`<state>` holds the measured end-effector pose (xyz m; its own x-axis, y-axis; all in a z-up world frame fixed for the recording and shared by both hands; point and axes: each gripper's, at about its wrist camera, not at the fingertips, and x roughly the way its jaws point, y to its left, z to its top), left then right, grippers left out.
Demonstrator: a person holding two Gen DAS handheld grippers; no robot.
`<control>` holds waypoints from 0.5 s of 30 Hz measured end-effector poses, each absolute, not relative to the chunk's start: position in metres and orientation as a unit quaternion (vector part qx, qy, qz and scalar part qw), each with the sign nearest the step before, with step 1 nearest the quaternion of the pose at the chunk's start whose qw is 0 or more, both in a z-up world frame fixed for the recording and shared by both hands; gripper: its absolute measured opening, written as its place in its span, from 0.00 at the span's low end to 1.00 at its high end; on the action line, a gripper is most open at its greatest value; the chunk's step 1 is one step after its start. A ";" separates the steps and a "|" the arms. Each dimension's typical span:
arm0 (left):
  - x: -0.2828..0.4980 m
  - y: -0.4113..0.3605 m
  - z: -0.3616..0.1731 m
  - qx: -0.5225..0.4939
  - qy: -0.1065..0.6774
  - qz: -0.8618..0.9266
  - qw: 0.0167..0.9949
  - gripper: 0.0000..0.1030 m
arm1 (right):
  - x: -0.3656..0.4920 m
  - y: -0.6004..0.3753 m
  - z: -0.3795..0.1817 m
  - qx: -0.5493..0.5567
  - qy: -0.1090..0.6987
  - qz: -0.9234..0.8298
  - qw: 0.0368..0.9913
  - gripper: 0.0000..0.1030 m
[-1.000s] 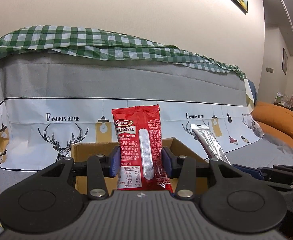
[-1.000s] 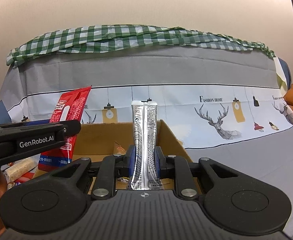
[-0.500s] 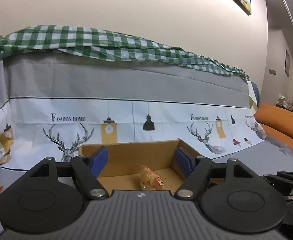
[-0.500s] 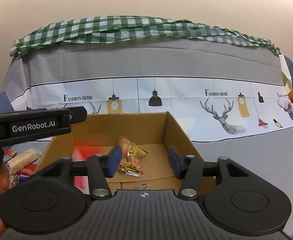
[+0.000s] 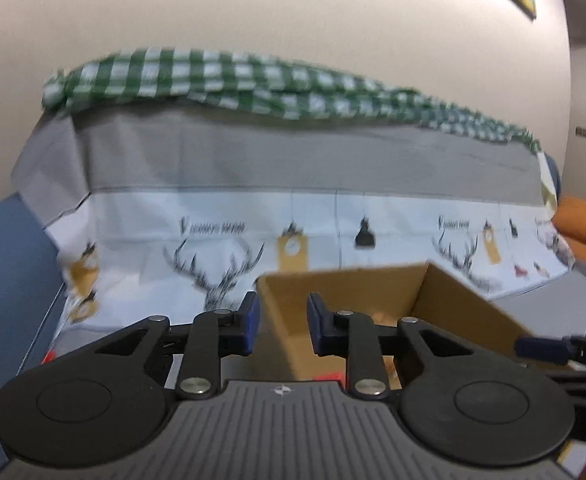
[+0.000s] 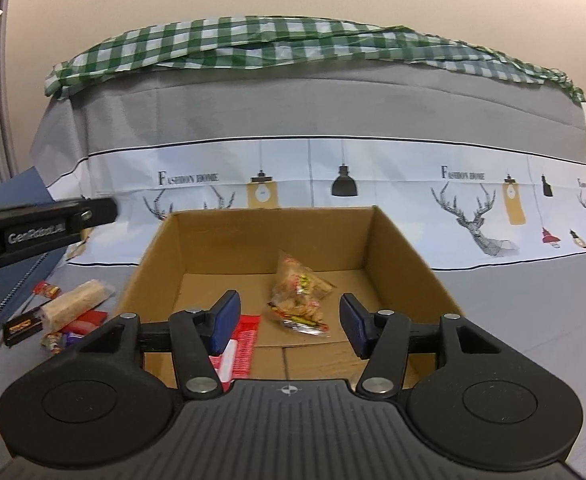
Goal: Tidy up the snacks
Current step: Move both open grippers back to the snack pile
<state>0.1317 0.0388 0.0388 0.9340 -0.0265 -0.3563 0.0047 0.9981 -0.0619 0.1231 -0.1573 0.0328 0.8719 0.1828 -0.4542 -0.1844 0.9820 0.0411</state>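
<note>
Cardboard box: brown, open-topped, just ahead of the right claw and below it; in the left wrist view it lies ahead and to the right of the left claw.
Left claw: empty, blue pads drawn close with a narrow gap between them; its jaws have just been closing with no snack between them. It hangs over the box's near left corner.
Right claw: jaws parted about halfway, nothing between the pads; it points down into the box.
Clear snack bag: lies on the box floor ahead of the right claw, seen between its fingers but beyond them.
Red packet: flat on the box floor, partly hidden behind the right claw's left finger.
Loose snacks: a pale wrapped roll and small packets on the grey cloth, left of the box and the right claw.
Sofa cover: grey and white with deer prints, behind the box; green checked cloth along its top.
</note>
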 end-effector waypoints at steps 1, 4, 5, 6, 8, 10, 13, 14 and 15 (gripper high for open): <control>0.130 0.046 0.040 -0.023 0.195 -0.006 0.981 0.26 | 0.122 -0.155 0.033 0.000 0.236 0.099 0.967 0.55; 0.123 0.070 0.049 -0.013 0.230 -0.005 0.973 0.27 | 0.120 -0.145 0.033 0.017 0.243 0.127 0.962 0.35; 0.118 0.076 0.053 -0.007 0.230 -0.003 0.973 0.27 | 0.119 -0.143 0.033 0.024 0.246 0.136 0.959 0.25; 0.113 0.083 0.057 0.008 0.227 0.000 0.974 0.27 | 0.118 -0.140 0.033 0.030 0.250 0.144 0.957 0.19; 0.106 0.094 0.060 0.036 0.223 0.002 0.974 0.27 | 0.115 -0.133 0.034 0.036 0.250 0.158 0.954 0.16; 0.096 0.110 0.054 0.053 0.210 0.013 0.976 0.27 | 0.111 -0.126 0.034 0.033 0.248 0.171 0.953 0.16; 0.094 0.131 0.020 0.061 0.283 0.032 0.957 0.25 | 0.107 -0.115 0.033 0.031 0.255 0.197 0.946 0.17; 0.095 0.135 0.017 0.068 0.289 0.055 0.953 0.24 | 0.106 -0.111 0.033 0.028 0.256 0.205 0.944 0.17; 0.095 0.140 0.017 0.070 0.286 0.067 0.953 0.24 | 0.104 -0.106 0.032 0.023 0.257 0.214 0.942 0.17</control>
<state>0.0949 0.1398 0.0171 0.8274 0.1689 -0.5355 -0.0883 0.9810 0.1729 0.1044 -0.1064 0.0320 0.7761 0.4150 -0.4748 -0.3915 0.9074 0.1531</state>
